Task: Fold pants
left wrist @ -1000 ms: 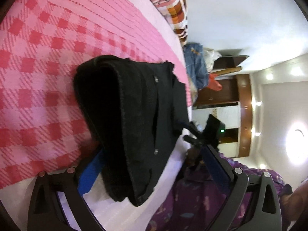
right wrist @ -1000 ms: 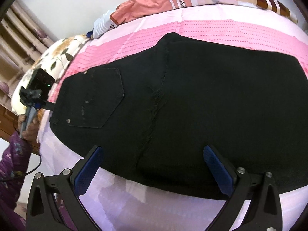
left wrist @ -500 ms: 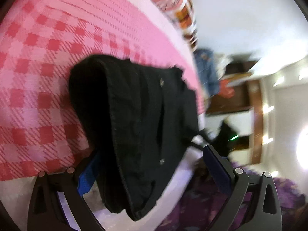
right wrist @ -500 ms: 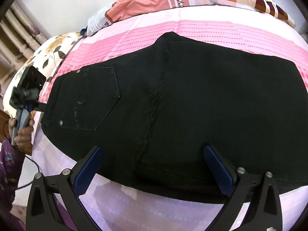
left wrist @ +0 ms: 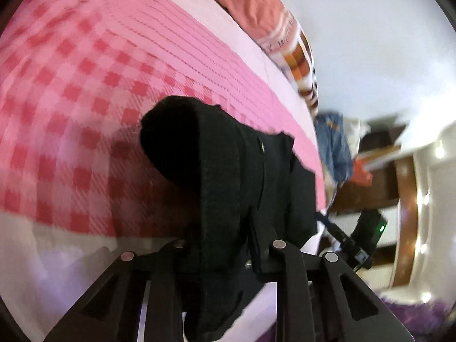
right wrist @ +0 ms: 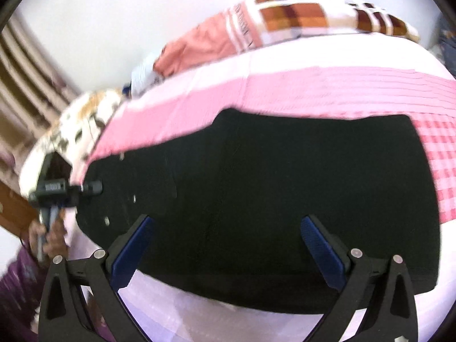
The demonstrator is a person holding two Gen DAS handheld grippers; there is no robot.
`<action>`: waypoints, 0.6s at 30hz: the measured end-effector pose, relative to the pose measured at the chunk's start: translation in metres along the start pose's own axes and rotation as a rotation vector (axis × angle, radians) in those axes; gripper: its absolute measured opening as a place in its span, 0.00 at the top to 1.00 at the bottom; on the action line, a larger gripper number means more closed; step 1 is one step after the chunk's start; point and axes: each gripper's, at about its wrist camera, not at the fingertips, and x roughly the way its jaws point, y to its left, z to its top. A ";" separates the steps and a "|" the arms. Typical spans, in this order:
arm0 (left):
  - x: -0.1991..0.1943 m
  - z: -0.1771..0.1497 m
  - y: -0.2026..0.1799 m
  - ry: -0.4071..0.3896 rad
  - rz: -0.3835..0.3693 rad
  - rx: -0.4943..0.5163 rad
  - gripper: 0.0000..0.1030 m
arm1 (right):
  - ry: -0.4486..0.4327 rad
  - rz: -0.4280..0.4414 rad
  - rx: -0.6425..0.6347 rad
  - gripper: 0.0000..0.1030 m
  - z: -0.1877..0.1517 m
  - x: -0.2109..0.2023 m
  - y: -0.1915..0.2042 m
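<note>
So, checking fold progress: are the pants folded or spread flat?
Folded: the pants show stacked layers with a rounded fold edge on the bed.

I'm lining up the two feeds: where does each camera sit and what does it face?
Left wrist: on the left tool, closing on the waist end of the black pants; looks along them over the pink bedspread.
Right wrist: on the right tool, jaws wide, above the pants' long edge; a hand shows at left.
Shared: pants, bedspread, striped pillow.

Folded black pants (right wrist: 285, 199) lie on the bed.
</note>
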 end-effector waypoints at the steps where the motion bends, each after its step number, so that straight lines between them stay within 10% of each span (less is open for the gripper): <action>1: -0.001 -0.003 -0.005 -0.013 0.009 -0.004 0.78 | -0.003 0.003 0.024 0.00 0.004 -0.004 -0.007; 18: 0.042 -0.027 -0.166 -0.011 -0.087 0.033 0.78 | -0.149 0.029 0.457 0.00 -0.005 -0.087 -0.187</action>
